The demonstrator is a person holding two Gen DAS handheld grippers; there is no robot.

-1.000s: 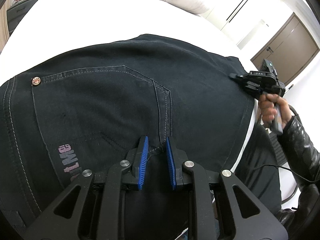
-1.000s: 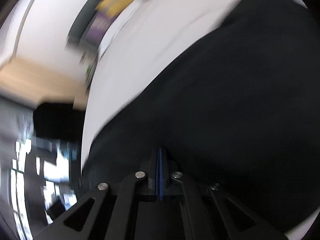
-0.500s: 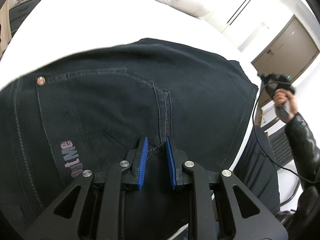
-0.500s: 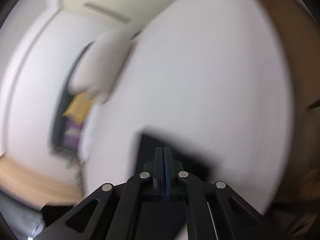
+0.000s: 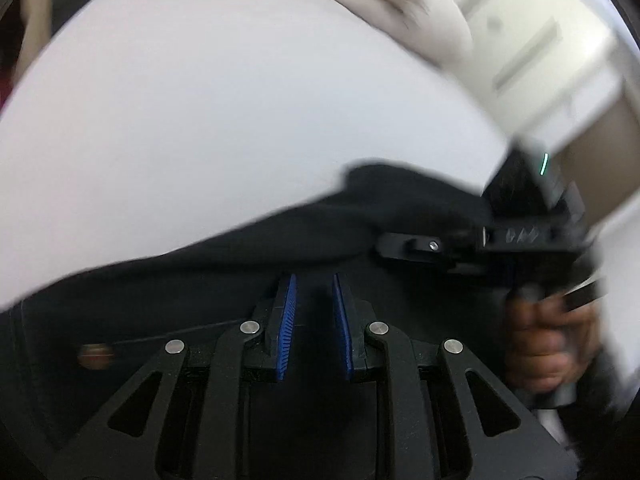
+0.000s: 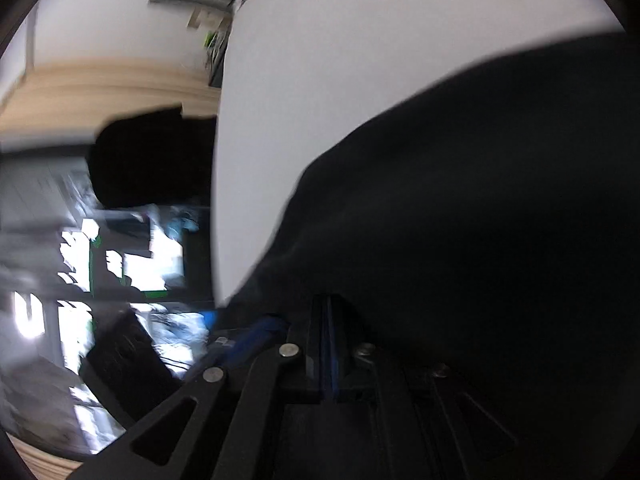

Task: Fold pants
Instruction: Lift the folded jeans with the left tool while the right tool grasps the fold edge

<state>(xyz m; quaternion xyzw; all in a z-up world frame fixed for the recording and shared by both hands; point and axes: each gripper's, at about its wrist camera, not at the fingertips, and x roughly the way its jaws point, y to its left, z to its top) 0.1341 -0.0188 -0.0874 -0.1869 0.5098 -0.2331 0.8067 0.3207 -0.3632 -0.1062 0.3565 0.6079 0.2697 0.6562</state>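
The black pants (image 5: 224,264) lie on the white bed (image 5: 208,112), with a copper rivet (image 5: 94,355) at the lower left. My left gripper (image 5: 314,280) sits over the dark cloth with a narrow gap between its blue pads; whether cloth is pinched there I cannot tell. The right gripper (image 5: 390,242) shows in the left wrist view, close to the right of my left fingertips, lying on the pants. In the right wrist view the right gripper (image 6: 328,300) has its pads pressed together at the edge of the pants (image 6: 480,200). Both views are blurred.
A beige pillow (image 5: 404,12) lies at the far side of the bed. White wardrobe doors (image 5: 532,52) stand behind it. In the right wrist view, a wooden floor (image 6: 100,88) and dark furniture (image 6: 152,160) lie beyond the bed's edge.
The left gripper has swung towards the pants' far edge, so much more bare bed shows. The right gripper has come in from the far right to just beside the left gripper.
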